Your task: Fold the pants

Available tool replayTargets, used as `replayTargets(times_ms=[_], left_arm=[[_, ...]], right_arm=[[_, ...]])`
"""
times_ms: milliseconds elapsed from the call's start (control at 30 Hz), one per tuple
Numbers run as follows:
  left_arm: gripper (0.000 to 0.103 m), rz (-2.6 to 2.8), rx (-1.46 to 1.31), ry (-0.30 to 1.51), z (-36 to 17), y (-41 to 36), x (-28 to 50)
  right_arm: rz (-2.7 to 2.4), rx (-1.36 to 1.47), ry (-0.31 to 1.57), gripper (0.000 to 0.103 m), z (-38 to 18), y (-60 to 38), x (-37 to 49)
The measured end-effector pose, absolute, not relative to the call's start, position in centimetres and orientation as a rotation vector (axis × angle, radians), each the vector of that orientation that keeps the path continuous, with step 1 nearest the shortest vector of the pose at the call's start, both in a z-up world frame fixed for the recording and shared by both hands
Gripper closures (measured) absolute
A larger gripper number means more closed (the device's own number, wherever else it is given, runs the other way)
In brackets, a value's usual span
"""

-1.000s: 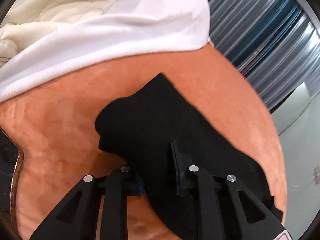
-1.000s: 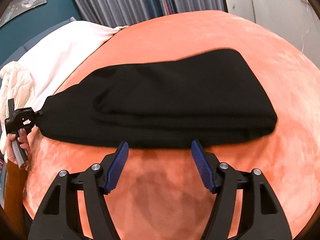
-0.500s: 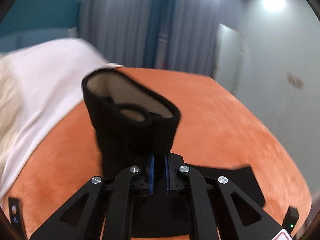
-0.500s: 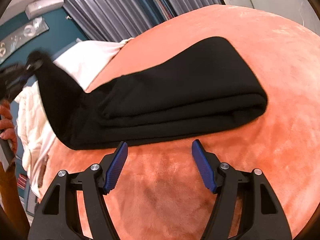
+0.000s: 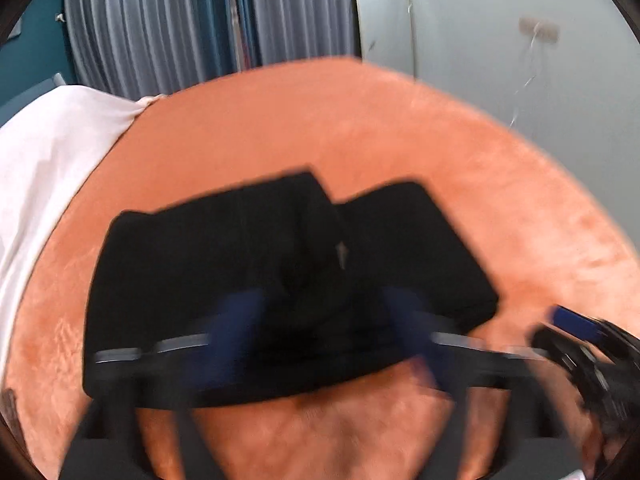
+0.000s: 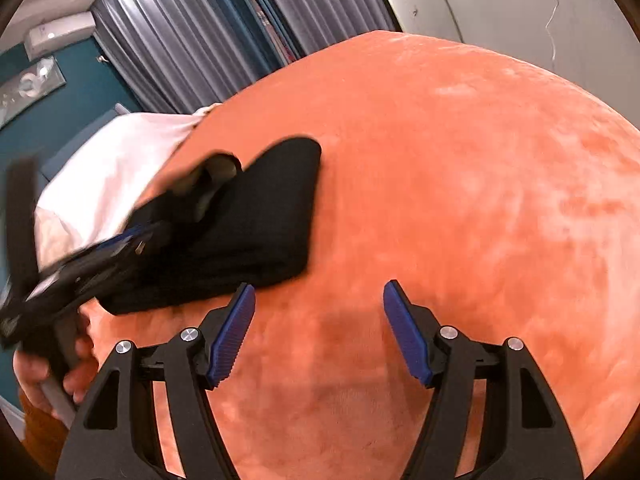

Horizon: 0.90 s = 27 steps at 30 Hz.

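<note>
My left gripper is opening over the black pants with nothing pinched, so the fold can settle. They lie doubled on the orange cover. My right gripper hovers open and empty beside them, ready to smooth.

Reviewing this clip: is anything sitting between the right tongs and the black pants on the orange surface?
Nothing visible. The right tongs stand open over bare orange surface, with the folded black pants just beyond the left pad. The left tongs, jaws opening, are at the pants' far side, not in between.
</note>
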<state>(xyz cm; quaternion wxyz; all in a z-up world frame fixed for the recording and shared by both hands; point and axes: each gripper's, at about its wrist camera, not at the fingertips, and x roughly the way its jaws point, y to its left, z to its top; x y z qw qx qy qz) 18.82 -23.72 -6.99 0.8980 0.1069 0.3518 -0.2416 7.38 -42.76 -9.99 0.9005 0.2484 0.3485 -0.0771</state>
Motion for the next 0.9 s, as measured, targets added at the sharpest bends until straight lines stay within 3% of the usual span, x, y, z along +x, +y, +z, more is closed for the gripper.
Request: replayTargets(times_ms=[100, 233, 567, 633, 700, 900], left_arm=[[0.006, -0.499, 0.257, 0.636, -4.7, -22.0, 16.8], [0.006, -0.476, 0.230, 0.644, -3.3, -17.6, 16.8], [0.006, -0.243, 0.106, 0.655, -5.2, -6.3, 24.3], [0.006, -0.224, 0.080, 0.652, -5.9, -4.8, 25.4], [0.006, -0.215, 0.049, 0.650, -6.4, -3.3, 26.0], [0.006, -0.192, -0.031, 0.691, -7.6, -0.4, 26.9]], right_arm=[[-0.122, 0.500, 0.699, 0.038, -7.9, -42.7, 9.2], [-0.025, 0.478, 0.746, 0.038, -6.2, -40.4, 14.8], [-0.011, 0.432, 0.986, 0.036, -11.1, -33.4, 26.3], [-0.025, 0.398, 0.973, 0.052, -11.3, -32.3, 26.8], [-0.032, 0.344, 0.966, 0.079, -10.8, -30.8, 27.1], [0.006, 0.277, 0.811, 0.091, -3.8, -29.1, 26.3]])
